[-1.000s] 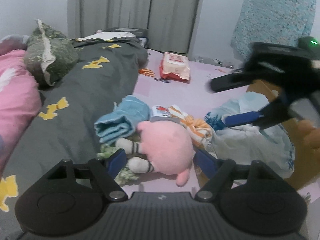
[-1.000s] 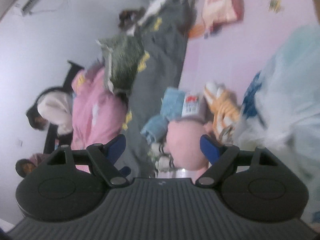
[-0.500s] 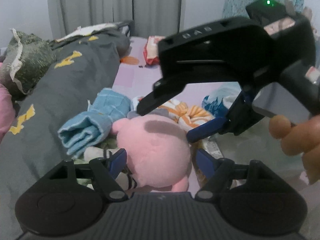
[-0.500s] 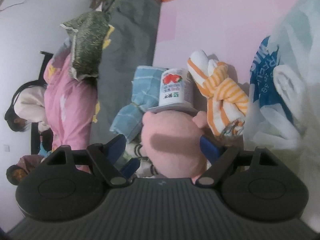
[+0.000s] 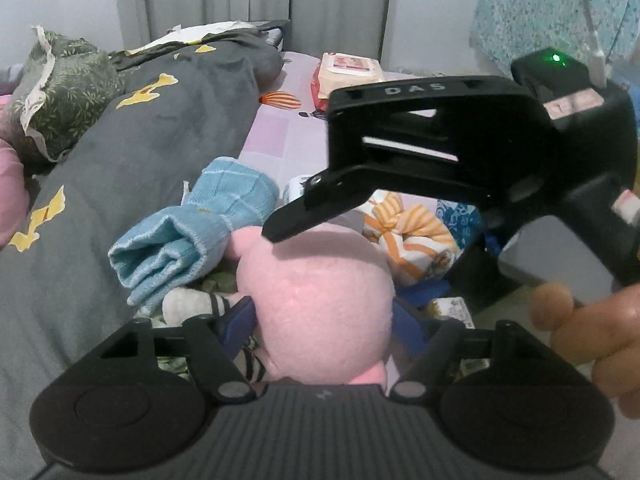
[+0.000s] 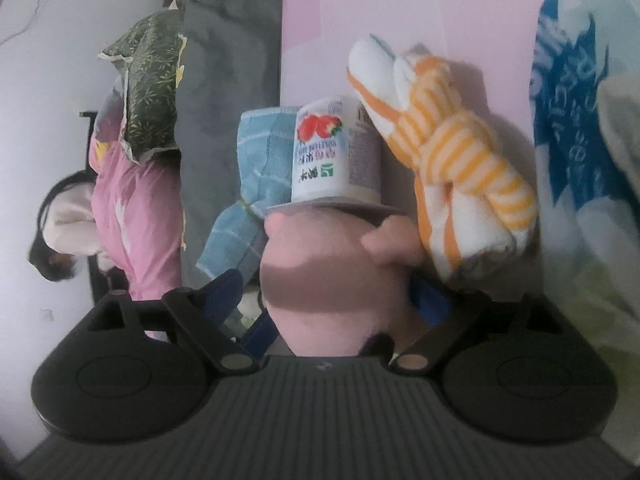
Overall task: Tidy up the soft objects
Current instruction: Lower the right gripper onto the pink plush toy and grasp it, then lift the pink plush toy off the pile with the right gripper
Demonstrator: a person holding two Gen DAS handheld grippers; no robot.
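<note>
A pink plush toy [image 5: 320,304] lies on the bed between the fingers of both grippers. My left gripper [image 5: 324,320] is open, its blue pads on either side of the plush. My right gripper [image 6: 332,300], turned on its side, is open around the same plush [image 6: 320,292] from above; its body [image 5: 460,148] crosses the left wrist view. A rolled blue towel [image 5: 188,236] lies left of the plush, an orange-striped cloth [image 5: 408,228] right of it. A small strawberry carton [image 6: 332,156] lies just beyond the plush.
A grey quilt with yellow shapes [image 5: 140,152] covers the bed's left. A green patterned pillow [image 5: 60,88] and a pink quilt [image 6: 128,208] lie further left. A wet-wipes pack [image 5: 348,76] sits far back. A white and blue plastic bag [image 6: 580,120] lies right.
Both grippers have moved in on the pink plush. The right gripper swung across from the right and now sits over it. Both sets of fingers now flank the plush.
</note>
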